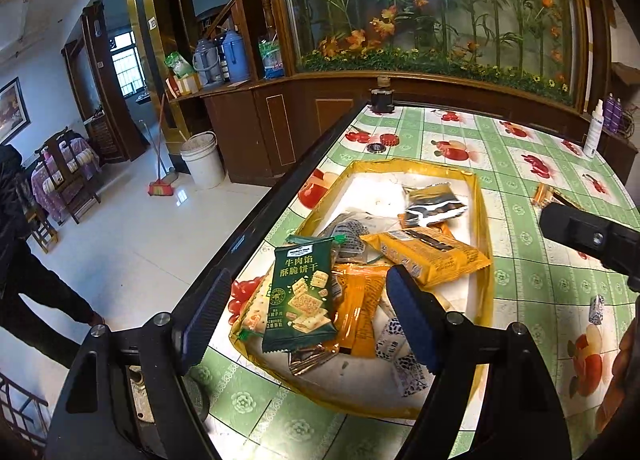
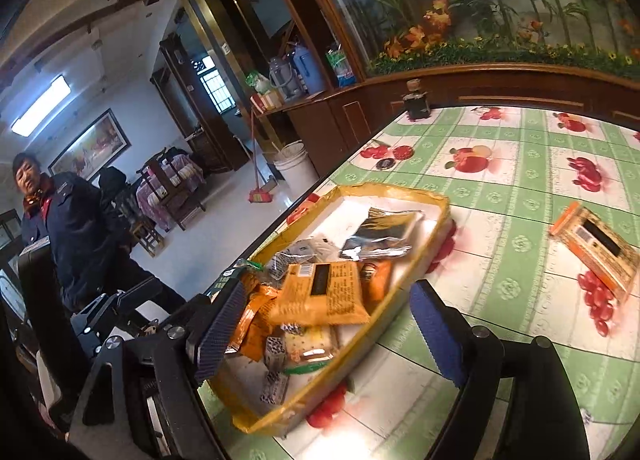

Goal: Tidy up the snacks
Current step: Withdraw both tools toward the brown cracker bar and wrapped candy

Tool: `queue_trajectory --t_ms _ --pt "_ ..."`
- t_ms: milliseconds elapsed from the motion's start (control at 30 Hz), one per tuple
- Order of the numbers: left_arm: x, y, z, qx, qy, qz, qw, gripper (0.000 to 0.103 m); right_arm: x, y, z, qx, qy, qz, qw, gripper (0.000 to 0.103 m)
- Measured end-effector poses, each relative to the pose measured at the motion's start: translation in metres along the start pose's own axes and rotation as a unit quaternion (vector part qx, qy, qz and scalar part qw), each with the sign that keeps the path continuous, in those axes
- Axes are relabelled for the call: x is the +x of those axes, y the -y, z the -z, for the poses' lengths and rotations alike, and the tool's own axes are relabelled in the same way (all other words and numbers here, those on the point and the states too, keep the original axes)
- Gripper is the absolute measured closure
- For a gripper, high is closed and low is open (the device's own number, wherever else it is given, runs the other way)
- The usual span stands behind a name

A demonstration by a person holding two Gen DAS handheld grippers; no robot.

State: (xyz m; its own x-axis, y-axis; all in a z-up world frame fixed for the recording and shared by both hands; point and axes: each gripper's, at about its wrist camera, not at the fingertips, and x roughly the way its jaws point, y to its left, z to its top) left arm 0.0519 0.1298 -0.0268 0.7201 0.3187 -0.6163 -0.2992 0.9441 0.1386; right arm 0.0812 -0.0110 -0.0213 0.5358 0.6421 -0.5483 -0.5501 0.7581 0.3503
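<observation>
Shallow yellow tray [image 1: 482, 219] heaped with green, orange and black snack packets [image 1: 304, 292]

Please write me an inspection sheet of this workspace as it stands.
Surface: table under a green fruit-print cloth.
Job's things: yellow tray holding mixed snack packets, green cracker packet on top; one orange packet lies outside the tray on the cloth.
Clutter: small dark jar, white spray bottle, two bottle caps.
Grippers: left gripper and right gripper, jaws open, holding nothing.
Cables: nothing seen.
Surroundings: flower display case, wooden cabinet, white bucket, broom, a person standing.
</observation>
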Motion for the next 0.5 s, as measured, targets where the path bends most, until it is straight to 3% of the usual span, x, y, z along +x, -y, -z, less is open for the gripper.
queue_trajectory --t_ms 500 --pt "-0.025 0.045 -0.005 0.027 0.018 0.036 0.9988 0.022 -0.11 0.108 0.044 0.091 0.046 0.09 0.991 0.017"
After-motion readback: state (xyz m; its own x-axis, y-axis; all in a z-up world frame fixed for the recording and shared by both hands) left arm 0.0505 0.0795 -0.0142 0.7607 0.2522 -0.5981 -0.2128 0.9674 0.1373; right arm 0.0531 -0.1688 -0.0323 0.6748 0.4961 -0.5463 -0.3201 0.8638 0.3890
